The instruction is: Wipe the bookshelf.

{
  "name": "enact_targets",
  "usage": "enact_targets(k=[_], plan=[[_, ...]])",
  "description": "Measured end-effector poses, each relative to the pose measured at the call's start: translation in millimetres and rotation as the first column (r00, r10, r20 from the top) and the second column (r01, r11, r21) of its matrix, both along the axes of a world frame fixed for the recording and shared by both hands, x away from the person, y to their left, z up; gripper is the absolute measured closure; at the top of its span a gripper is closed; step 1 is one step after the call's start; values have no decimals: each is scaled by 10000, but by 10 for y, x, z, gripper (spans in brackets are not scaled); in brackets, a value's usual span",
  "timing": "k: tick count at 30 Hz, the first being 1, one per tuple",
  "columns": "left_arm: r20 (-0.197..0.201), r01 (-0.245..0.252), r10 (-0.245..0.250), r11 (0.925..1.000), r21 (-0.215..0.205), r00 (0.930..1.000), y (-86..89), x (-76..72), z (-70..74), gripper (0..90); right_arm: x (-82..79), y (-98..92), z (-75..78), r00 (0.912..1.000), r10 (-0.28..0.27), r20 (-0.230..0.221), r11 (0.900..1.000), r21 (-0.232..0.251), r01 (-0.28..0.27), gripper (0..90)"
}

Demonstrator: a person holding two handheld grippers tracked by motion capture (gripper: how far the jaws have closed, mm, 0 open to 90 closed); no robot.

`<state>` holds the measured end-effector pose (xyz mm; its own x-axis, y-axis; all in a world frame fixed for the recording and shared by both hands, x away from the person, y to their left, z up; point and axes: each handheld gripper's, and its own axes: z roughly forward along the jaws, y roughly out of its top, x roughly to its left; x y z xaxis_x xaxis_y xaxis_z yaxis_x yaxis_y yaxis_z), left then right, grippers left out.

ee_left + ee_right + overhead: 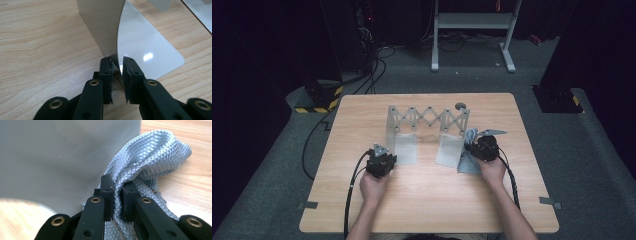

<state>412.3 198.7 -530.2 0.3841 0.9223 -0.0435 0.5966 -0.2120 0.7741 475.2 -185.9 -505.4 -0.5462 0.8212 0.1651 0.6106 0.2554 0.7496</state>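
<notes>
A grey metal folding rack [427, 119] with a scissor lattice stands mid-table, with an upright plate and flat foot at each end. My left gripper [384, 159] is at the left plate [404, 148]. In the left gripper view the jaws [116, 62] pinch the thin edge of the upright plate [100, 22] where it bends into the shiny foot [147, 47]. My right gripper [484, 148] is shut on a grey diamond-textured cloth [150, 152], bunched between the jaws [118, 185]. The cloth [470, 137] hangs beside the right plate [450, 148], seen as a grey wall [62, 152].
A small dark round knob [460, 105] lies behind the rack near the table's far edge. Grey tape tabs [307, 205] [551, 202] stick out at the front corners. A white frame stand [472, 22] and cables [372, 65] are on the floor beyond.
</notes>
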Motion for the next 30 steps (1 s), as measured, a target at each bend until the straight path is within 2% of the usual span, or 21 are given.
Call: enact_targets(k=[7,16,20,25,30], plan=[[12,-21,21,10000,9,10000,-4,-1,0,778,-249,38,41,9985,460,281,9988,-175,-455,829],[48,-31,31,10000,61,10000,-10,-3,0,777,-559,71,79,9942,907,574,9959,-28,-907,828],[59,-33,32,10000,93,10000,-12,-4,0,777,-674,119,87,9911,1177,629,9930,-168,-1169,828],[80,-41,39,9999,150,10000,-15,-6,1,777,-727,220,85,9868,1496,623,9887,-176,-1488,828],[85,-43,42,9998,172,10000,-20,-8,1,776,-710,314,79,9859,1523,691,9883,-221,-1511,828]])
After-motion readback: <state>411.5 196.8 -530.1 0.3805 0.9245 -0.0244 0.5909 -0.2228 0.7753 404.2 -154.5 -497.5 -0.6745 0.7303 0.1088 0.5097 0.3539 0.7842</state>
